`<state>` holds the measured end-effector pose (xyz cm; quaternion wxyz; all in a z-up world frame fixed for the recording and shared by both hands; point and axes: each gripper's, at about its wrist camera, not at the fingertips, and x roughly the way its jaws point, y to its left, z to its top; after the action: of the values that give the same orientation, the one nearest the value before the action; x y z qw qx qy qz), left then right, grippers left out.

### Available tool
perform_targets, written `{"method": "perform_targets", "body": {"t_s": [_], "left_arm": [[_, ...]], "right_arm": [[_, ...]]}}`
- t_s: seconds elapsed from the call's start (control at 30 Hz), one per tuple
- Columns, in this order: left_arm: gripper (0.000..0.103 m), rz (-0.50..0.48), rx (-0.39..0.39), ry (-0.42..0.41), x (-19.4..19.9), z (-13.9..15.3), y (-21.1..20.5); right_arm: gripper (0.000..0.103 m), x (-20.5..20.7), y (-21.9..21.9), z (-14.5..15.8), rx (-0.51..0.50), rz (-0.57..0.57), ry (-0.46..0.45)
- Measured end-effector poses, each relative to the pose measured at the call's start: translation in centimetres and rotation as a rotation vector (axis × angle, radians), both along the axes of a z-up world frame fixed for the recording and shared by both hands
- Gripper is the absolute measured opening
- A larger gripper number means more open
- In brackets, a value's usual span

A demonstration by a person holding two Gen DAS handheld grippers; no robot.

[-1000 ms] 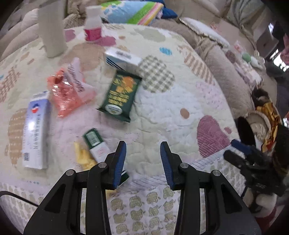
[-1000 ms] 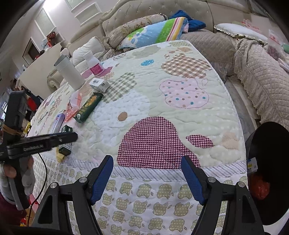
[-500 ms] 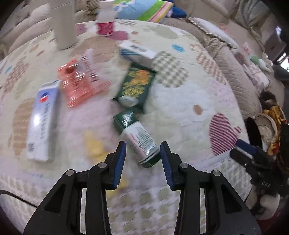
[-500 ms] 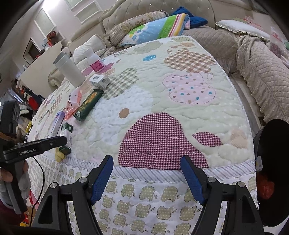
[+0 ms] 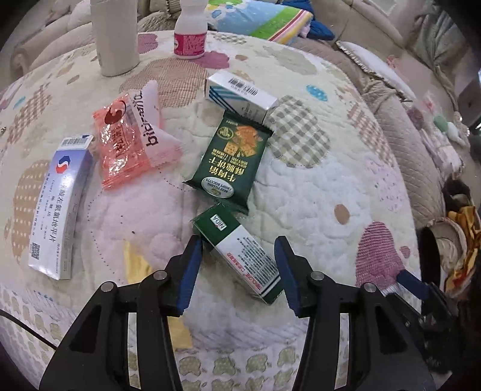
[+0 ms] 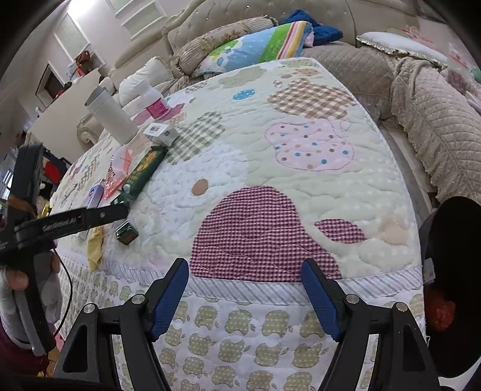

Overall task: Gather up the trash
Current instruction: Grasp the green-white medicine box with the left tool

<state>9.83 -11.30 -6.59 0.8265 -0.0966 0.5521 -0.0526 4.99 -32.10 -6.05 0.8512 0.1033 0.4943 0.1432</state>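
Green-white carton point(image 5: 240, 255) lying flat between spread left gripper point(image 5: 237, 264) fingers, untouched | right gripper point(image 6: 245, 296) spread, empty | surface: patchwork quilt point(image 6: 300, 168) (apple print) | room: tufted sofa point(image 6: 330, 12) behind

Quilt point(image 5: 300, 186) cream with patchwork apples: dark red gingham, pink polka dot, tan and grey plaid; hanging edge white with olive dotted apples. Box point(image 5: 240, 255) dark green and white with red print, biscuit pack point(image 5: 231, 162) dark green with gold lettering, wrapper point(image 5: 120, 141) translucent orange-red. Long carton point(image 5: 57, 210) white-lilac, gripper pads point(image 5: 189, 270) blue
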Motion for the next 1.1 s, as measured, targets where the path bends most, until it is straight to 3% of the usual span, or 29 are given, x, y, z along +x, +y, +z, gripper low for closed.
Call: {"method": "perform_targets", "body": {"t_s": [0.1,0.13,0.3,0.57,0.87,1.1], "left_arm": [[0.046,-0.003,0.041,-0.023,0.0,-0.2,-0.7],[0.039,-0.014,0.044,-0.027,-0.1,-0.2,-0.8],[0.024,-0.067,0.012,-0.024,-0.9,0.5,0.2],[0.022,-0.027,0.022,-0.071,-3.9,3.8,6.4],[0.022,0.079,0.059,-0.074,-6.5,3.8,13.1],[0.022,0.104,0.032,-0.078,-7.3,3.4,14.8]], "right_arm": [[0.075,0.1,0.2,0.0,-0.001,0.005,0.0],[0.075,0.1,0.2,0.0,0.0,0.007,0.001],[0.075,-0.3,1.5,0.4,0.004,0.048,-0.012],[0.073,-0.2,6.9,0.9,0.044,0.169,-0.022],[0.052,1.2,17.7,0.0,0.066,0.363,0.002],[0.034,1.9,23.1,-0.6,-0.015,0.45,-0.027]]}}
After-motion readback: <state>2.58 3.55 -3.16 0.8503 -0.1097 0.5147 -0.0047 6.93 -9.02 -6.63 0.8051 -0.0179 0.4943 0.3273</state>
